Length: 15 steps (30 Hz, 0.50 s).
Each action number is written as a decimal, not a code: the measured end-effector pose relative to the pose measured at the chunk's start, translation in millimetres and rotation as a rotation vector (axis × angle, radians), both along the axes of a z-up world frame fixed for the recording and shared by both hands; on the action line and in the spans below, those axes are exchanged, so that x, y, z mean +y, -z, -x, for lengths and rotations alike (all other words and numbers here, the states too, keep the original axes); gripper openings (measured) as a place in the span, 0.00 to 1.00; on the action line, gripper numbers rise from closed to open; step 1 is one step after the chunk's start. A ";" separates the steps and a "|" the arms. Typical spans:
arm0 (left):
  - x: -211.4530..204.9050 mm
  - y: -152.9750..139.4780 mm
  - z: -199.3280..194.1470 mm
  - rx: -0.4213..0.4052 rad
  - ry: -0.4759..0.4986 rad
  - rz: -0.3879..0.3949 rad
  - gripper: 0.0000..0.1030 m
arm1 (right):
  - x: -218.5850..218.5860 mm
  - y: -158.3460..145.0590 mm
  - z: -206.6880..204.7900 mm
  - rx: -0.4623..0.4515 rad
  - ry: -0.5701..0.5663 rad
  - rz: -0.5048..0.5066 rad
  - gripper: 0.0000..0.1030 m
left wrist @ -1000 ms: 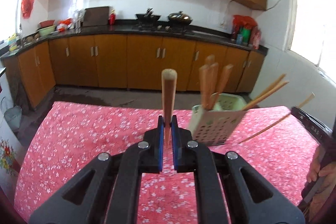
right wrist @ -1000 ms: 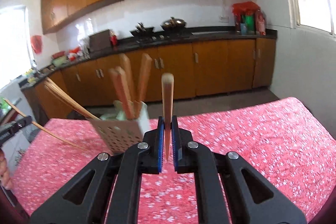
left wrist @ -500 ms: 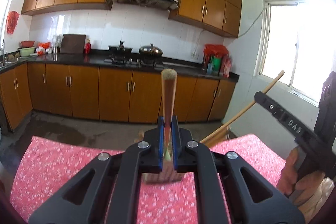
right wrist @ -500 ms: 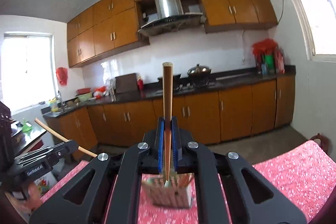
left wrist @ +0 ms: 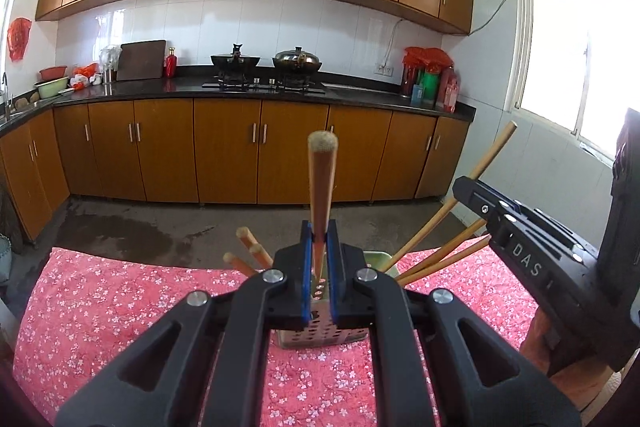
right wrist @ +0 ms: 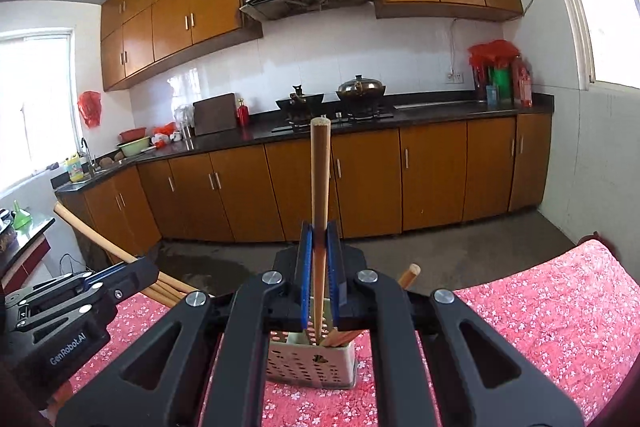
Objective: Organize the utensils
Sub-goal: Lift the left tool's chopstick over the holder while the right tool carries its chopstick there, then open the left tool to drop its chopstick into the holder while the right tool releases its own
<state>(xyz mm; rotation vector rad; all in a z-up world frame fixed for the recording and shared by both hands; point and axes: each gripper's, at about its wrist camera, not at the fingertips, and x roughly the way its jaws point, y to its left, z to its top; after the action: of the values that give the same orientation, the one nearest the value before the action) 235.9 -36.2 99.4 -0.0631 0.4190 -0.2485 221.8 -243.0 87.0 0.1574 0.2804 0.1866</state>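
We hold one chopstick (left wrist: 321,195) pinched upright in the left gripper (left wrist: 319,267) and another (right wrist: 320,211) in the right gripper (right wrist: 319,275), seemingly above the perforated holder (right wrist: 310,363) on the near table, where crowded sticks could deflect a tilted tip

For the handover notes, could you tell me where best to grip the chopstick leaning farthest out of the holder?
Probably mid-shaft on that chopstick, coming from above and the holder's right: its tip sits inside, while the long bare upper part leans clear of the others.
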 end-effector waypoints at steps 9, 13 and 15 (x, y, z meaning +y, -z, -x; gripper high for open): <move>15.0 -3.4 4.2 -0.011 -0.005 0.043 0.20 | -8.1 -5.7 9.9 -0.019 0.010 -0.014 0.16; 24.7 -8.3 15.3 -0.031 -0.023 0.067 0.29 | -15.3 -14.8 21.9 -0.055 0.022 -0.019 0.32; 32.8 -13.5 25.4 -0.051 -0.035 0.082 0.38 | -18.7 -19.6 35.1 -0.090 0.040 -0.018 0.56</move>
<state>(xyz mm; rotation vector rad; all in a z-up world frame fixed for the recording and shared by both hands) 210.5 -3.4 112.9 -0.1442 0.3568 -0.2318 186.7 -261.8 106.7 0.1717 0.1857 0.1557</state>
